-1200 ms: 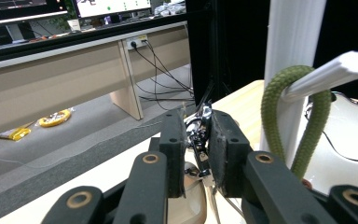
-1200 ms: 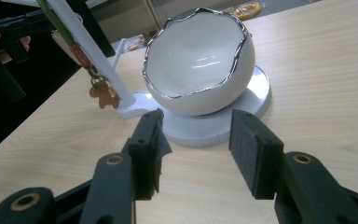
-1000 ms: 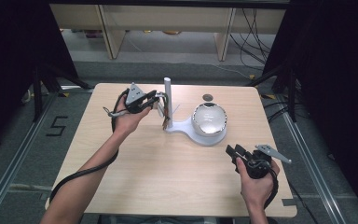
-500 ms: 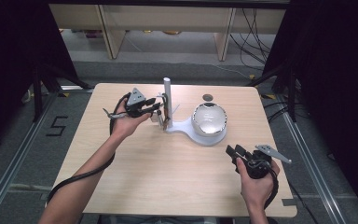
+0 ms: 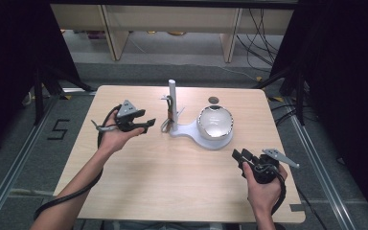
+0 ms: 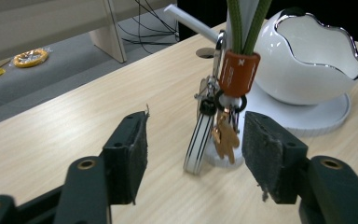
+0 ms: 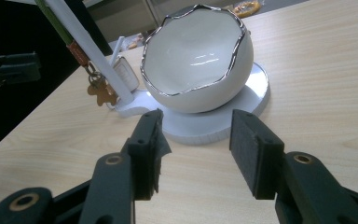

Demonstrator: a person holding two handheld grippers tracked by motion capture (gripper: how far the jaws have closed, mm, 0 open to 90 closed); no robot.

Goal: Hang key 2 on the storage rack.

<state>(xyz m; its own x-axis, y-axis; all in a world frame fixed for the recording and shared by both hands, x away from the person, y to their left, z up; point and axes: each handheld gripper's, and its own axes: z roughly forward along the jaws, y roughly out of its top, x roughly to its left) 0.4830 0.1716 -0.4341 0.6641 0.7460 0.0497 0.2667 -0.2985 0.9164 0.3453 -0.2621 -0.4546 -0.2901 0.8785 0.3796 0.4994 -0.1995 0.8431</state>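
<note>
A white stand (image 5: 191,131) in the middle of the table carries an egg-shaped white bowl (image 5: 215,122) and an upright post (image 5: 171,93). A key bunch (image 5: 168,116) hangs from the post on a green lanyard with an orange clasp (image 6: 235,70); it holds a striped fob (image 6: 196,142) and a small brown bear charm (image 6: 224,140). My left gripper (image 5: 148,126) stands open just left of the keys, which lie ahead of its jaws (image 6: 198,135), untouched. My right gripper (image 5: 241,154) is open near the right front, facing the bowl (image 7: 200,56) with nothing between its jaws (image 7: 198,135).
A round dark hole (image 5: 213,100) sits in the table (image 5: 172,182) behind the bowl. Shelving legs and cables lie on the floor beyond the far edge. Cables trail from both grippers toward the person.
My left gripper has drawn back from the post, moving left and toward the person. The right gripper has stayed put.
</note>
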